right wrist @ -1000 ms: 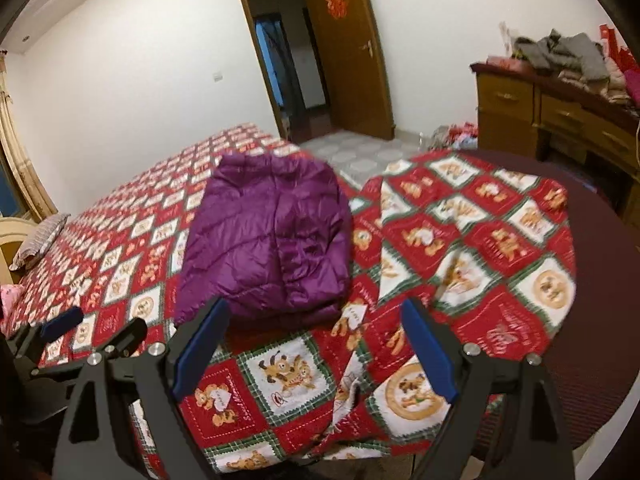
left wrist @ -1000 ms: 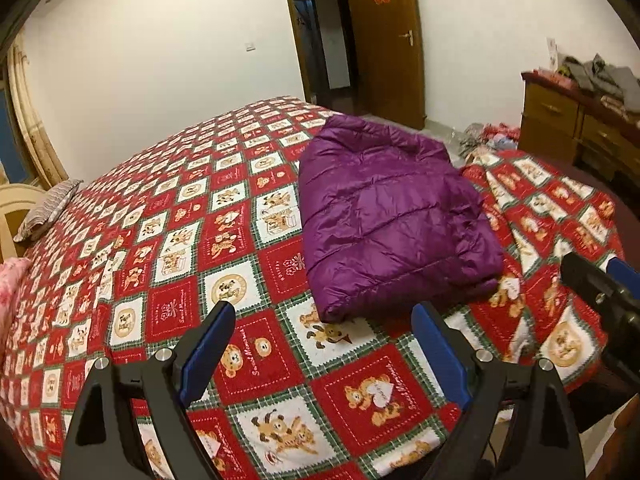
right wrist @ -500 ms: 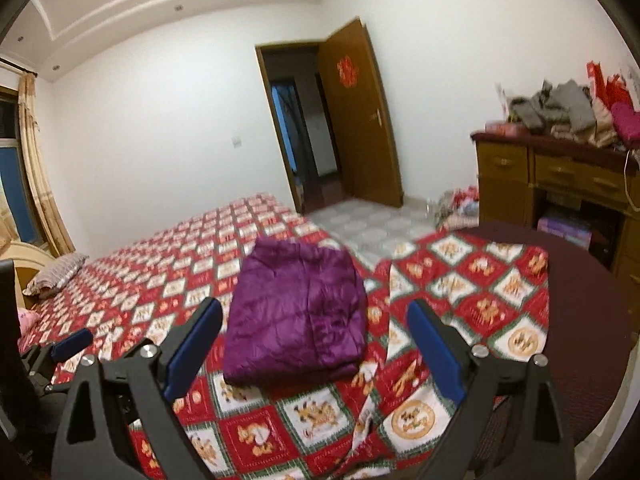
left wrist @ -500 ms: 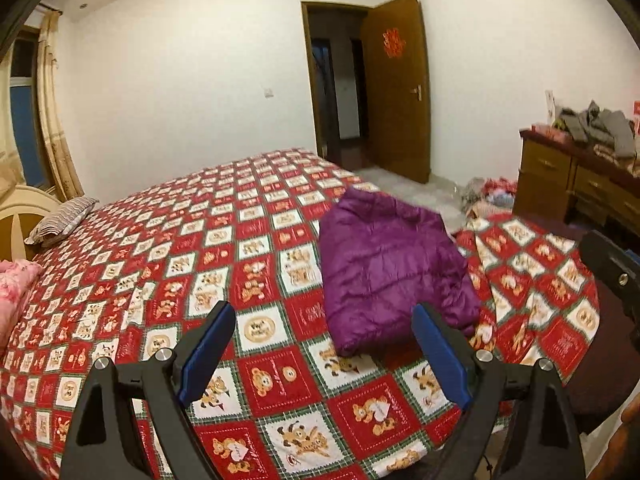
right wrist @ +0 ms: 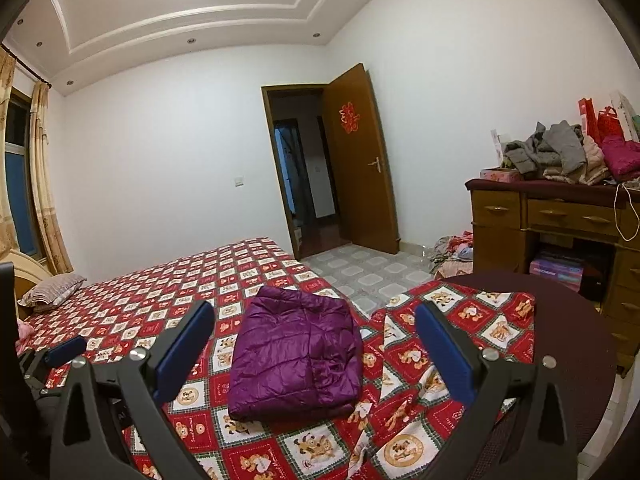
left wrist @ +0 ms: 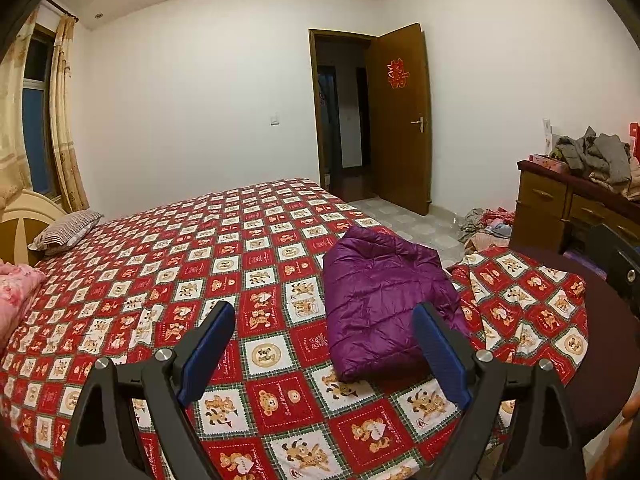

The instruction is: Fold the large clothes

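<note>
A purple puffer jacket point(left wrist: 380, 300) lies folded into a compact rectangle on the red bear-patterned bedspread point(left wrist: 200, 264), near the bed's foot corner. It also shows in the right wrist view point(right wrist: 296, 356). My left gripper point(left wrist: 324, 352) is open and empty, held above and short of the jacket. My right gripper point(right wrist: 316, 352) is open and empty, also back from the jacket. The left gripper's blue tip point(right wrist: 64, 350) shows at the left edge of the right wrist view.
A wooden dresser point(right wrist: 560, 224) piled with clothes point(right wrist: 560, 156) stands at the right. A clothes heap point(right wrist: 452, 252) lies on the tiled floor. A pillow point(left wrist: 66, 232) and a pink blanket point(left wrist: 16, 284) lie by the headboard. An open door point(left wrist: 400, 120) is behind.
Both grippers have pulled back and tilted up from the jacket, which now looks smaller and lower in both views. Both stay open. The jacket has not moved.
</note>
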Motion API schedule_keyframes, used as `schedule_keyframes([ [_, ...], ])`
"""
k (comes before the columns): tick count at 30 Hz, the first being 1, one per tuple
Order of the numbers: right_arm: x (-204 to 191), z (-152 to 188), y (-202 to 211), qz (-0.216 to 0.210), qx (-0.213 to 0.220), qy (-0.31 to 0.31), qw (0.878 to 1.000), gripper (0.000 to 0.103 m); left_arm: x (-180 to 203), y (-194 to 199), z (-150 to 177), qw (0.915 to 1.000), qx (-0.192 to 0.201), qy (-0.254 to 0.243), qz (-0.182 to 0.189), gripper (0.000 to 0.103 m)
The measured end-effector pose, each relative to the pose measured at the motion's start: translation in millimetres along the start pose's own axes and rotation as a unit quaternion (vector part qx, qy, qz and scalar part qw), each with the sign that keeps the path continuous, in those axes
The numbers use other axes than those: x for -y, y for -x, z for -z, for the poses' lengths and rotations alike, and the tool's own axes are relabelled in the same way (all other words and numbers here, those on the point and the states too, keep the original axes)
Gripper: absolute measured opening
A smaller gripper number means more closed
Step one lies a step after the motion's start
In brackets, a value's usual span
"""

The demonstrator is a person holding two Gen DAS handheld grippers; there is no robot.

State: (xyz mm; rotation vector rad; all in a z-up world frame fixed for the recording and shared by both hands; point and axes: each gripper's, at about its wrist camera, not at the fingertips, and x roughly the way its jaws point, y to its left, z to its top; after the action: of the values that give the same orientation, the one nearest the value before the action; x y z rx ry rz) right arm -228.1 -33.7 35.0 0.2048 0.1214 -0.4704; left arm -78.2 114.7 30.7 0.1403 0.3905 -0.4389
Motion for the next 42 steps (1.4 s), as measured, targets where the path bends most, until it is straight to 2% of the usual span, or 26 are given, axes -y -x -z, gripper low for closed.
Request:
schedule_keyframes([
  [22, -3.6, -1.4, 6.5, 0.006, 0.015, 0.017, 1.0, 0.102, -0.9, -0.5, -1.1, 1.0, 0.001, 0.006, -0.002, 0.091],
  [42, -3.6, -0.4, 7.1, 0.011, 0.023, 0.019, 0.999, 0.103, 0.8, 4.8, -4.7, 0.9993, 0.035, 0.004, -0.011, 0.091],
])
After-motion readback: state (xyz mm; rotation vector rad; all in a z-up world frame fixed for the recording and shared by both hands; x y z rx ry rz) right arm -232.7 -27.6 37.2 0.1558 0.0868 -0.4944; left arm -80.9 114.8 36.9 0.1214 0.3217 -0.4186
